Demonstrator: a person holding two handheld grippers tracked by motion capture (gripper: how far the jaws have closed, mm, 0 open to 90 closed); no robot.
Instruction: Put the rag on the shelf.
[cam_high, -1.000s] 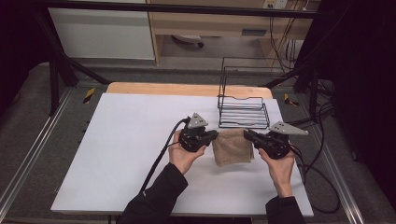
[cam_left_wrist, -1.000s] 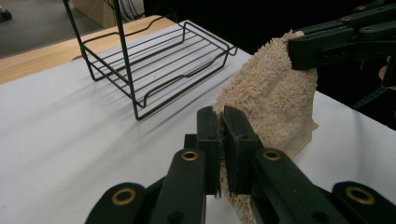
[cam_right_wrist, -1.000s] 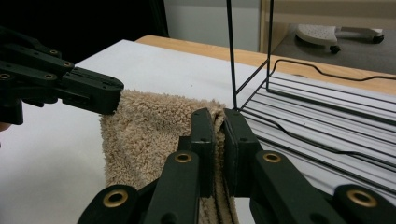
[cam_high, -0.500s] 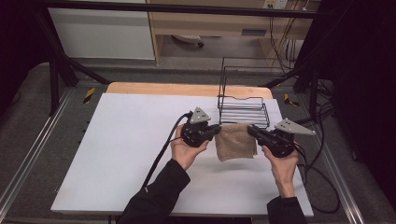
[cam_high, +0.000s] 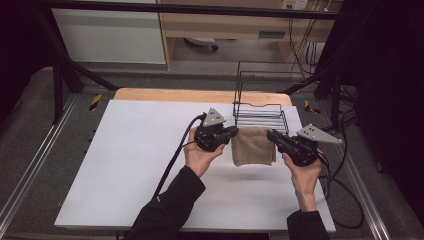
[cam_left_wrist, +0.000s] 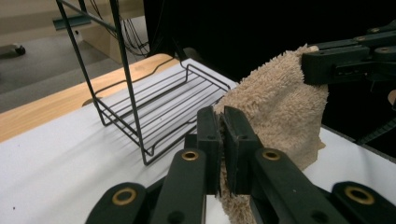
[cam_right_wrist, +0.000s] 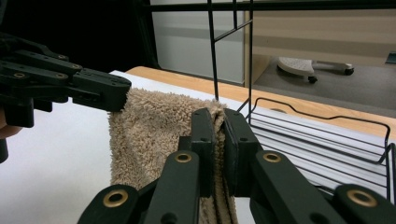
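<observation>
Just behind the held towel, perhaps touching, a wire rack.

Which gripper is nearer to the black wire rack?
Left, by a small margin. The left gripper holds the beige towel just beside the black wire rack at its front left corner; the right gripper sits in front of its right end.

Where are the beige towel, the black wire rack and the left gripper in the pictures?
beige towel (cam_high: 253, 147): high view, middle of the hanging cloth.
black wire rack (cam_high: 260, 118): high view, the wire shelf floor.
left gripper (cam_high: 232, 132): high view, its tips, shut on the towel's upper corner.
</observation>
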